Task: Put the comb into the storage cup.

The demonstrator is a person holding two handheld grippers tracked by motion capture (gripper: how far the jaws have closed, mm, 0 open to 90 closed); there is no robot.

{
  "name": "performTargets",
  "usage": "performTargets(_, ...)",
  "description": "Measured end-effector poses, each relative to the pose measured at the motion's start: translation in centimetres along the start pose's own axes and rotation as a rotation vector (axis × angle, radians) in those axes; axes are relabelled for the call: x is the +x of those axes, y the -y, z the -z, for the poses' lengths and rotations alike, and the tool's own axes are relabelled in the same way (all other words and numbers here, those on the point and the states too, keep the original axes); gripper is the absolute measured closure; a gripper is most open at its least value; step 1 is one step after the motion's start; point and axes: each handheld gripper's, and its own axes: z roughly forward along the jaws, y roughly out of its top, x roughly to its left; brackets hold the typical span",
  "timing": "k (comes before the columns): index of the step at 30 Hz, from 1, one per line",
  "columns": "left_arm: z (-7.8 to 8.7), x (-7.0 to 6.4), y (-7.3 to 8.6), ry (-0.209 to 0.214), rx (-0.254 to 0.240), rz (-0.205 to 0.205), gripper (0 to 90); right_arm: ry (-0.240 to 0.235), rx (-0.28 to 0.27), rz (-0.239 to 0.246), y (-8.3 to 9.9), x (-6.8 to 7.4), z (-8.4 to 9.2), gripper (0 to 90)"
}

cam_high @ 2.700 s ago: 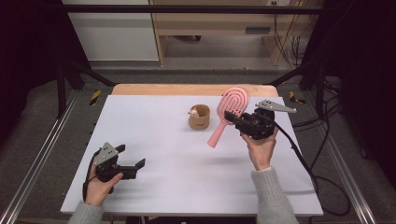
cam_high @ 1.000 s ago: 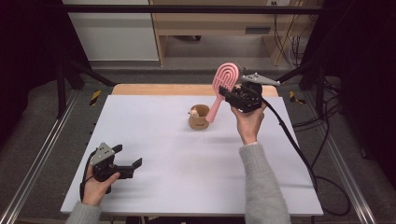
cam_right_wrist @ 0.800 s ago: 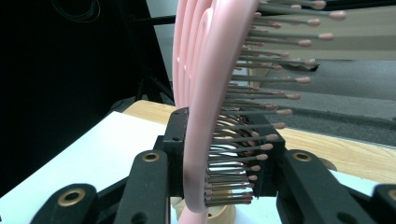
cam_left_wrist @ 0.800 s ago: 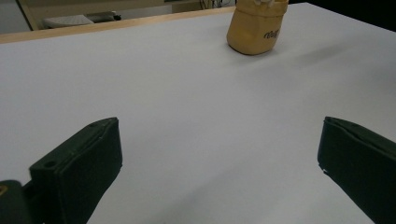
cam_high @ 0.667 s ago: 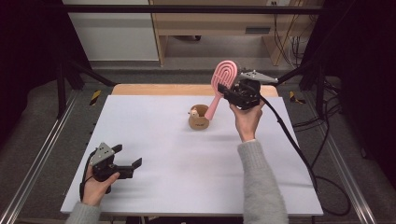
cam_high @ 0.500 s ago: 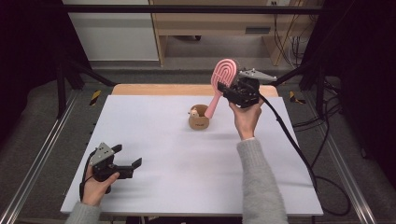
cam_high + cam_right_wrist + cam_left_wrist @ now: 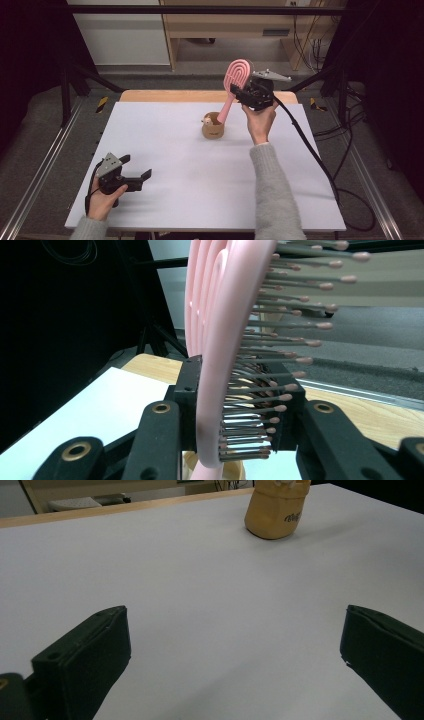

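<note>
Here the right gripper [image 7: 248,93] is raised above the far side of the white table [image 7: 200,200], its jaws clamped on the head of a pink hairbrush [image 7: 234,82]. The brush is held tilted, its handle slanting down into a small tan cup [image 7: 212,126]; pink-tipped bristles are seen between the jaws. The left gripper [image 7: 136,178] is rested near the front left corner, jaws spread wide, nothing held. Dark lettering on the cup cannot be read.

Right gripper [image 7: 246,93] is held raised over the far side by the right hand [image 7: 258,121], forearm extended, jaws clamped together. Left gripper [image 7: 131,176] is rested low near left, jaws spread wide.
</note>
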Motion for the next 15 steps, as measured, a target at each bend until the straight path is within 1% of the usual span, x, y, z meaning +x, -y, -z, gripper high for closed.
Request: performTargets(15,0.0,0.0,0.0,0.001,0.0,0.0,0.0,0.019,0.006,-0.005,0.0,0.1,-1.8,65.7)
